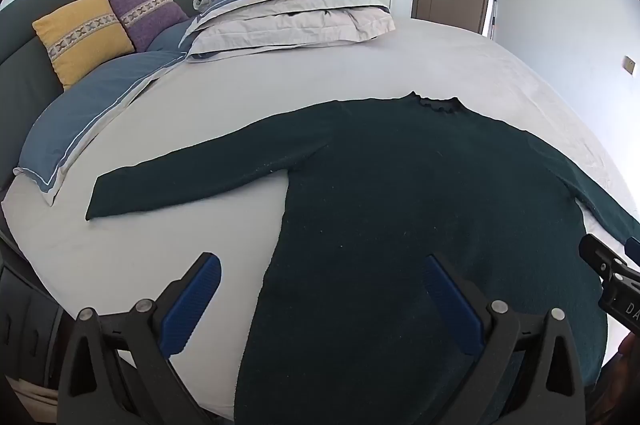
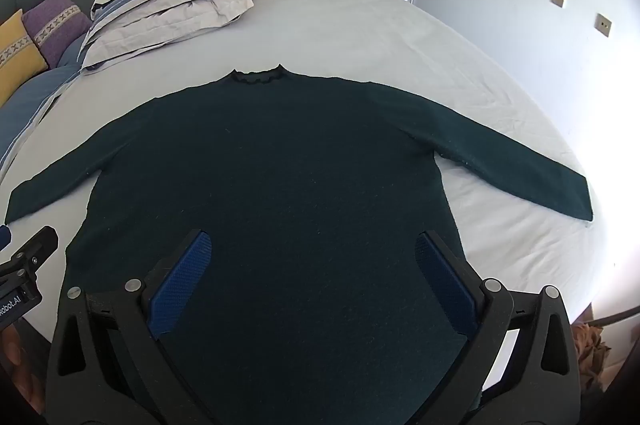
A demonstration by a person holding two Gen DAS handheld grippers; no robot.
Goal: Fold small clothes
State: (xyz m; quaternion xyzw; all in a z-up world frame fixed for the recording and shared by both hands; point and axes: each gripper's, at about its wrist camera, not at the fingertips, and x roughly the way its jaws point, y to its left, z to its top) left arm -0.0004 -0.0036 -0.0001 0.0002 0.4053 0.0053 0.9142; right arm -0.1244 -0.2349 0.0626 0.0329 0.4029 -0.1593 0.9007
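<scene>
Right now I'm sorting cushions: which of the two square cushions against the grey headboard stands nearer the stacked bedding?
The purple square cushion with the embroidered band. It stands between the yellow square cushion and the folded grey-and-blue bedding pile.

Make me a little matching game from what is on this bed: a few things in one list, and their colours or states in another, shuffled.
Things:
1. sweater
2. square cushion nearest the bed's edge
3. cushion beside it
4. duvet

Descriptions:
A. purple with a patterned band
B. dark green, spread flat with both sleeves out
C. folded into a stack, grey and blue
D. yellow with a patterned band

Pairs: 1-B, 2-D, 3-A, 4-C
</scene>
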